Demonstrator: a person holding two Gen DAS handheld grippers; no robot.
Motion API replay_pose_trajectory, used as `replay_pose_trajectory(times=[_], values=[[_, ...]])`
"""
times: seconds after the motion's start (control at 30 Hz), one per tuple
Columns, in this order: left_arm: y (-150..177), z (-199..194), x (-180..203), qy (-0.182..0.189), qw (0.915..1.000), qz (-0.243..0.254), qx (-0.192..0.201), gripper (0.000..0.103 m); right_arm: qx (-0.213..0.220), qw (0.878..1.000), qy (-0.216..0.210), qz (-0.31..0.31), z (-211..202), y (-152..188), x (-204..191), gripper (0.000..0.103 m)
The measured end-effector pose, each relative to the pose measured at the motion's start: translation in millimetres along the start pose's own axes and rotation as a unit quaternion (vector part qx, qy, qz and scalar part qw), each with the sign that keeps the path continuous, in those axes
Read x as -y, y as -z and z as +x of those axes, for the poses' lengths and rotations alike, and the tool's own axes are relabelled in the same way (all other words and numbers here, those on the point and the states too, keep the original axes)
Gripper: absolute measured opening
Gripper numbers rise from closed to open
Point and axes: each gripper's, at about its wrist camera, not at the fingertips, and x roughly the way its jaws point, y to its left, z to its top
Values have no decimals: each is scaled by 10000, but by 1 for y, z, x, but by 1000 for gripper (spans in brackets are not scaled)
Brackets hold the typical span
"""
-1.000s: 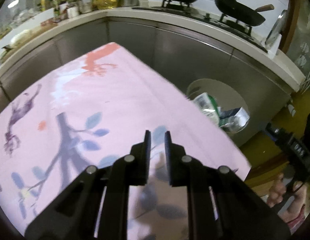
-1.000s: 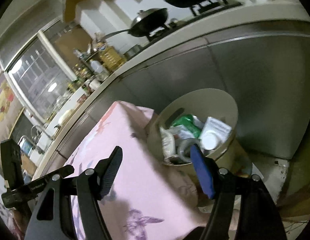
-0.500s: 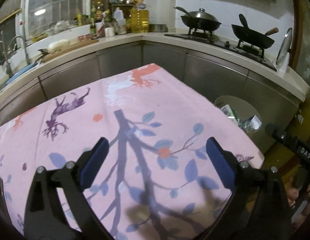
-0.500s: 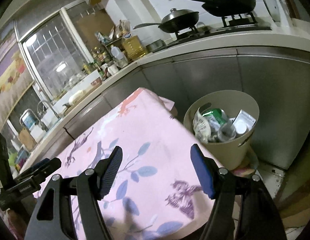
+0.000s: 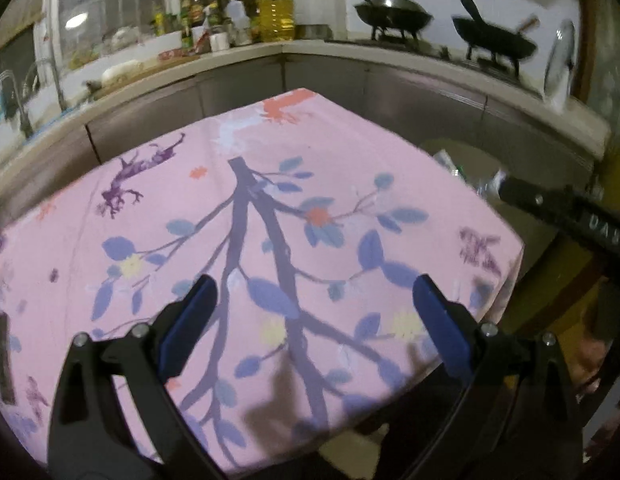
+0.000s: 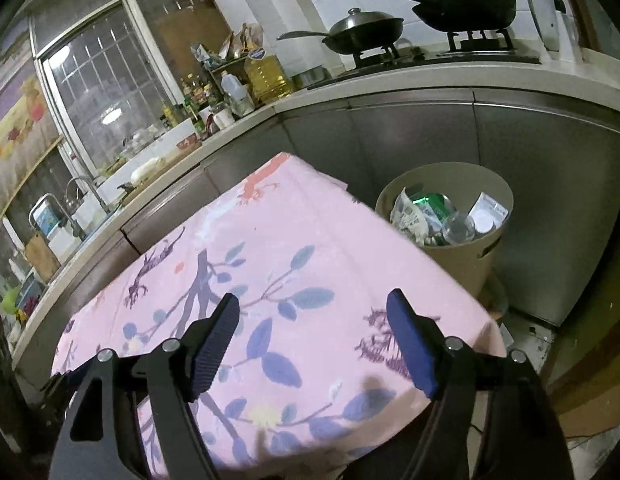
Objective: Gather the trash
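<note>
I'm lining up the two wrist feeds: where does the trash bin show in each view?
Left wrist: the trash bin sits at the right, mostly hidden behind the pink tablecloth's far right edge.
Right wrist: the trash bin stands in full view, upper right, filled with packaging.
Shared landmark: the lidded wok on the stove.

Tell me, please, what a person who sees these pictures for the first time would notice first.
The pink flowered tablecloth fills the middle of both views, with no trash visible on it. Beside its far right corner, against the steel cabinets, stands a beige bin full of wrappers and bottles. The left gripper and right gripper hang open over the cloth's near edge, holding nothing.
</note>
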Motion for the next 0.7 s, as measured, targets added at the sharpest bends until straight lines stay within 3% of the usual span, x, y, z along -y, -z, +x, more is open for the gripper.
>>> replay_pose_trajectory(times=[0.07,0.17,0.33,0.47,0.7], values=[[0,-5,5,-56,9999,60,74,95,-41,10000,-27,29,-2,6,2,75],[1,-15,7,220,9994,21,261,96,-4,9999,-29,103,-7,7,6,76],[5,-31,9,155,9985,-58,515,96,150,9996,-9,233,-18,5,14,77],[6,-28,5,176,9989,-176,409,96,140,9995,-28,289,-18,5,17,77],[7,-36,8,33,9980,-11,624,96,16,9996,-133,262,-13,10,10,77]])
